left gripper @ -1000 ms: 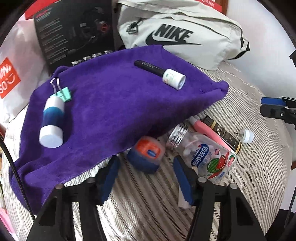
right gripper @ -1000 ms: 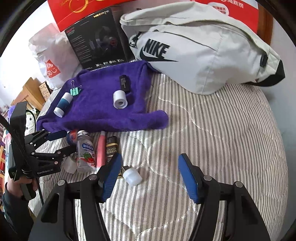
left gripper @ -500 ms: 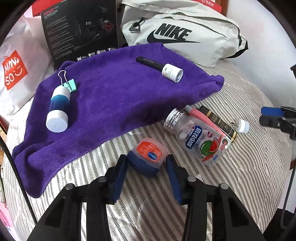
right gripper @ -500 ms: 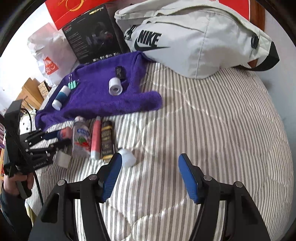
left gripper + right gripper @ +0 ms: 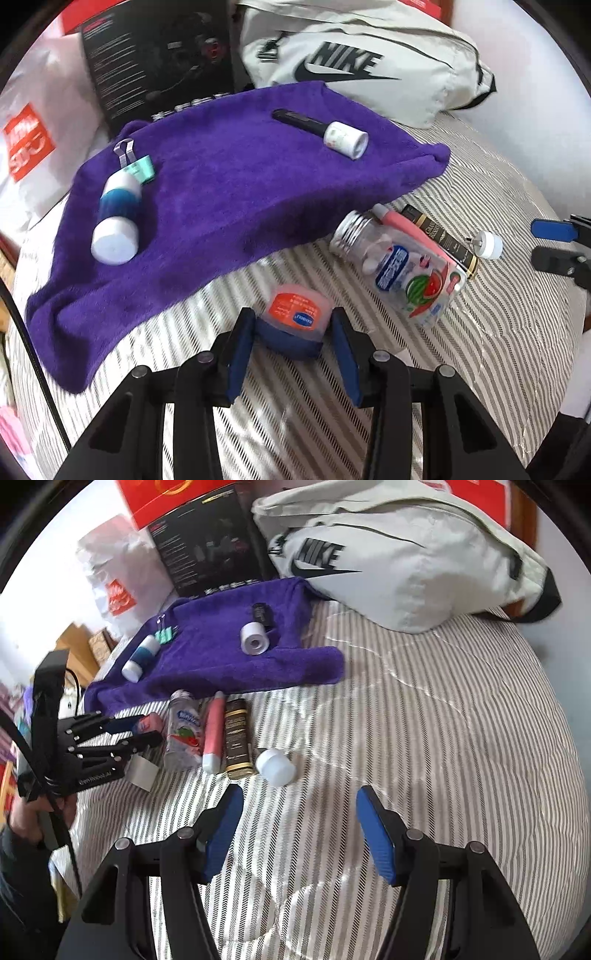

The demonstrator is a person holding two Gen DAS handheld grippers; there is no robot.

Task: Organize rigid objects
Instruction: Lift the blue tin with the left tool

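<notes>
My left gripper [image 5: 292, 328] is shut on a small blue jar with an orange lid [image 5: 295, 317], held just above the striped bedcover; the jar also shows in the right wrist view [image 5: 149, 723]. A purple towel [image 5: 229, 192] carries a blue-and-white tube [image 5: 117, 218], a green binder clip [image 5: 140, 170] and a black-and-white roller [image 5: 325, 129]. Right of the jar lie a clear candy bottle [image 5: 402, 269], a pink tube [image 5: 402, 229], a black-and-gold tube [image 5: 443, 240] and a white cap [image 5: 489, 245]. My right gripper [image 5: 299, 834] is open and empty, just in front of the white cap [image 5: 276, 766].
A grey Nike bag [image 5: 399, 554] lies at the back of the bed. A black box [image 5: 162, 55] and a white shopping bag [image 5: 33, 129] stand behind the towel. A small white card [image 5: 140, 771] lies under the left gripper. The striped cover [image 5: 443, 720] extends to the right.
My left gripper closed on the blue jar and drew it back from the towel's edge. My right gripper moved slightly forward toward the white cap and stayed open.
</notes>
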